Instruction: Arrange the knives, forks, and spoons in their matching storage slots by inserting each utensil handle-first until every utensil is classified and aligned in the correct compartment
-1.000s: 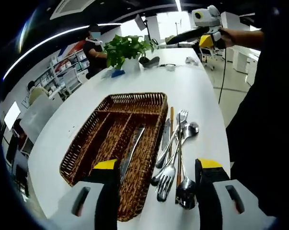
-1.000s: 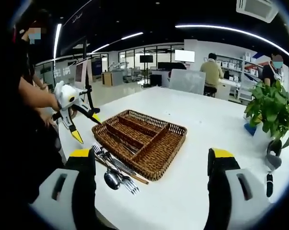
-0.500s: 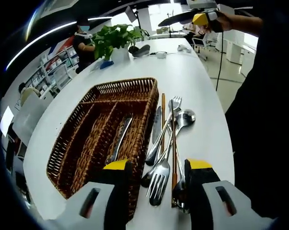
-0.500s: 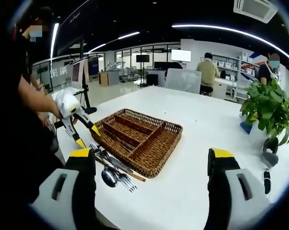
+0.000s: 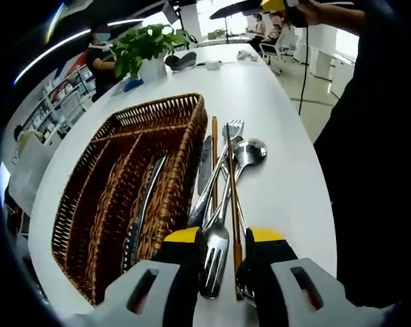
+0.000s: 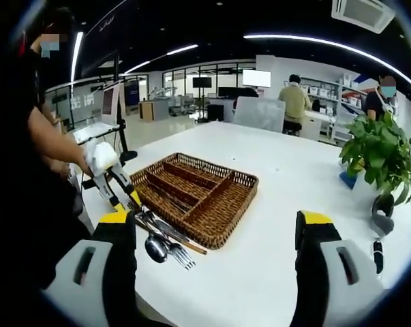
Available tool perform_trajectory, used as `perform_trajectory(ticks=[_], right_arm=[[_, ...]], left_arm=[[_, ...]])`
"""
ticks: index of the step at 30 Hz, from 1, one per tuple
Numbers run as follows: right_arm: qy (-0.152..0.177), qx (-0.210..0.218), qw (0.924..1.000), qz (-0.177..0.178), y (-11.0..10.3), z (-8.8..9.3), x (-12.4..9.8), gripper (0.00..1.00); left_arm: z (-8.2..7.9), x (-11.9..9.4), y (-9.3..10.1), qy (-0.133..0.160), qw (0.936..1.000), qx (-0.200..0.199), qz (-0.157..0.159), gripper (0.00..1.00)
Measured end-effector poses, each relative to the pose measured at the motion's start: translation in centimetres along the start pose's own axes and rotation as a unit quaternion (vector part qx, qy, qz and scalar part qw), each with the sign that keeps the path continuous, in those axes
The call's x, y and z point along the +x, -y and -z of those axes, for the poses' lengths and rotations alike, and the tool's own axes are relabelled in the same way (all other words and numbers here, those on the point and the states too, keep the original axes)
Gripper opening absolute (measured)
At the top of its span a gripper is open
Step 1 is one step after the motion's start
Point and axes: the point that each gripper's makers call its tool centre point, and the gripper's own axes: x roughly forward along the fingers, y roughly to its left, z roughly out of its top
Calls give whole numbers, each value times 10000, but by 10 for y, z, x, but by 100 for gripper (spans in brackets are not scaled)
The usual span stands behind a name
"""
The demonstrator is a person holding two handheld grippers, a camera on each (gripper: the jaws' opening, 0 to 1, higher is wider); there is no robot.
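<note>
Two narrow jaws of my left gripper [image 5: 221, 240] straddle a thin, stiff, slippery fork [image 5: 215, 246], unclamped; I'd pinch its neck; right gripper [image 6: 215, 225] gapes empty.

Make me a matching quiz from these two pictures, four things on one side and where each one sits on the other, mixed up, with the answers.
Things
1. knife
2. fork
3. potted plant
4. right gripper

Places
A. between the left gripper's jaws, on the table
B. far end of the table from the basket
C. inside the wicker basket
D. raised over the table, jaws wide apart

Pairs: 1-C, 2-A, 3-B, 4-D
</note>
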Motion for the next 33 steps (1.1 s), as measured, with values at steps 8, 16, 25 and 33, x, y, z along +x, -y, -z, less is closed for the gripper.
perform_trajectory(ticks=[8, 16, 25, 33], right_arm=[[-23, -35, 10000, -2, -1, 2, -4, 99], [-66, -71, 9999, -32, -4, 4, -5, 98], [-27, -51, 10000, -34, -5, 4, -4, 98], [-59, -17, 10000, -21, -4, 10, -3, 98]], left_arm=[[4, 6, 5, -156, 9997, 117, 140, 14], [4, 11, 8, -255, 9988, 317, 266, 8], [4, 13, 9, -349, 9981, 402, 304, 7], [6, 14, 8, -376, 9985, 236, 334, 5]])
